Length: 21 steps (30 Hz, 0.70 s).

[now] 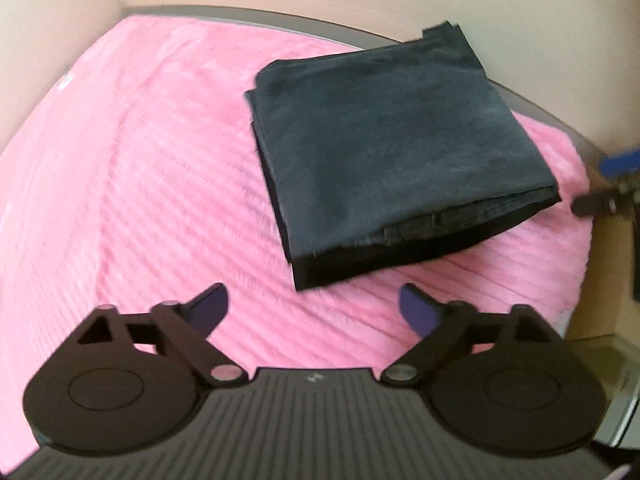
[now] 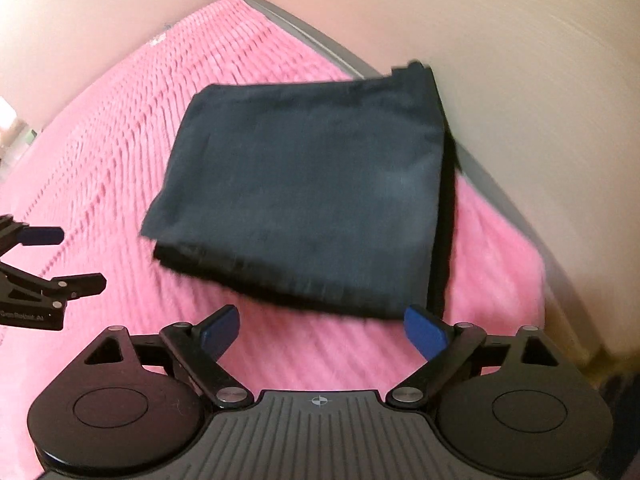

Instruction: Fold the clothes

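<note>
A dark garment [image 1: 396, 152] lies folded into a compact, roughly square stack on a pink ribbed blanket [image 1: 152, 184], toward the far right part of the blanket and close to the grey edge [image 1: 248, 14] that borders it by the pale wall; its far corner reaches over that edge. The layered side of the stack faces the cameras, with several thicknesses showing one on top of another, so the folding looks finished or nearly so. The left gripper [image 1: 314, 306] hangs just short of the garment's near side, its fingers [image 1: 210, 306] spread wide and holding nothing. The right gripper [image 2: 320, 330] sits likewise at the near edge of the stack, fingers [image 2: 424, 330] spread apart and empty, one blue pad just beside the garment's near right corner but, as far as the blur allows, not gripping it. Both being free of the cloth suits a folded piece left to rest; placing it at the blanket's corner probably leaves the wide pink area free for another item. No container, basket or drawer shows in either view, so there is nothing to report as holding anything.
</note>
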{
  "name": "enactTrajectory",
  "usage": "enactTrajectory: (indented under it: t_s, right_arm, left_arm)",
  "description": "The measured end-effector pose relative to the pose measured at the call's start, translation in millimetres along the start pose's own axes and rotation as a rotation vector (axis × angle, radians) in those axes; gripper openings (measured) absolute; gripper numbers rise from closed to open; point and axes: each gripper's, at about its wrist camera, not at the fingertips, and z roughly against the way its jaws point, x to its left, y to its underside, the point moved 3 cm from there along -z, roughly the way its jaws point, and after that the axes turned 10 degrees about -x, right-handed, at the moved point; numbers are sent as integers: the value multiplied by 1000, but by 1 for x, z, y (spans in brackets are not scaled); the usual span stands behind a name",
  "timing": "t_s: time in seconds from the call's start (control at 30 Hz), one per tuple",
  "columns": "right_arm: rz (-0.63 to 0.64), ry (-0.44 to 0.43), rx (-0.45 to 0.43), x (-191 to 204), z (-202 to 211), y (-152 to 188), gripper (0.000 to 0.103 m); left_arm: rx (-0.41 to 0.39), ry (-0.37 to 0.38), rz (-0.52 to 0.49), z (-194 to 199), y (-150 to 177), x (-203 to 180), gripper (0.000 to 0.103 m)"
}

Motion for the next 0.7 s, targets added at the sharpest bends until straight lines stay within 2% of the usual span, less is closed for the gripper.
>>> enactTrajectory:
  t_s: [0.07, 0.13, 0.2, 0.37, 0.47, 0.57, 0.7]
  right_arm:
    - [-6, 21, -6, 4, 21, 12, 102]
    - [-8, 49, -35, 11, 42, 22, 102]
    - [-14, 100, -74, 18, 65, 33, 102]
    - [-140, 193, -165, 40, 119, 70, 103]
    - [-170, 155, -206, 63, 149, 89, 103]
    - [-162, 191, -258, 87, 182, 108, 103]
    - [-209, 227, -278, 103, 212, 127, 103]
  left_arm:
    - [5, 20, 54, 14, 5, -3, 97]
    - [-18, 33, 110, 35, 11, -3, 101]
    - [-41, 54, 161, 56, 17, -3, 101]
    - [-92, 155, 231, 108, 39, -6, 101]
    - [-139, 144, 159, 145, 56, -13, 101]
    - [-133, 135, 158, 173, 73, -16, 102]
    - [-124, 117, 127, 199, 92, -18, 101]
